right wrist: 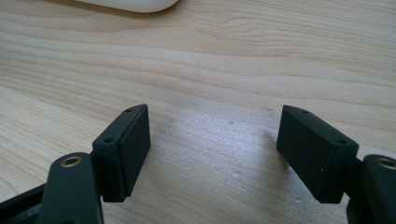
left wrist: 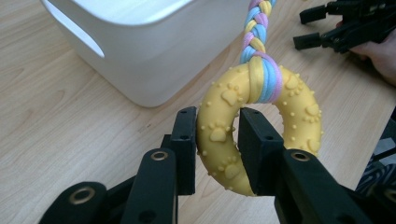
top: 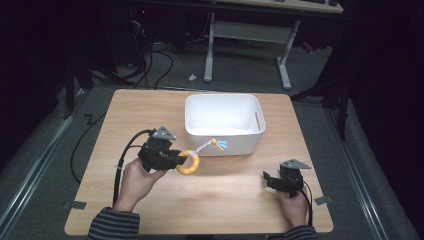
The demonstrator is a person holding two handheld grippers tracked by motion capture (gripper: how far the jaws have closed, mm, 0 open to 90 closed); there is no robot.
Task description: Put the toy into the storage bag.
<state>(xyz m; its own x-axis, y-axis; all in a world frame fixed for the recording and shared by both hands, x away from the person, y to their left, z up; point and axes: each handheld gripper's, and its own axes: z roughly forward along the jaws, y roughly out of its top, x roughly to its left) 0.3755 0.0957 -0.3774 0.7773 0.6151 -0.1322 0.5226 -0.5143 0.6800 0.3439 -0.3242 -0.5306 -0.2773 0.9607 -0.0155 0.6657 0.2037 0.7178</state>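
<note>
A yellow rubber ring toy (top: 188,163) with paw prints and a braided pastel rope (top: 207,146) hangs just in front of the white bin (top: 224,122). My left gripper (top: 176,158) is shut on the ring (left wrist: 219,140), one jaw through its hole, and holds it above the table. The rope (left wrist: 258,35) runs up toward the bin's near wall (left wrist: 135,46), its tassel end resting against it. My right gripper (top: 266,178) stands open low over the table at the front right, nothing between its fingers (right wrist: 126,149). That right gripper (left wrist: 308,28) also appears far off in the left gripper view.
The white bin looks empty and sits at the middle back of the wooden table (top: 225,200). Bare wood lies between the two grippers. Desk legs (top: 209,50) and cables (top: 150,60) stand on the floor behind the table.
</note>
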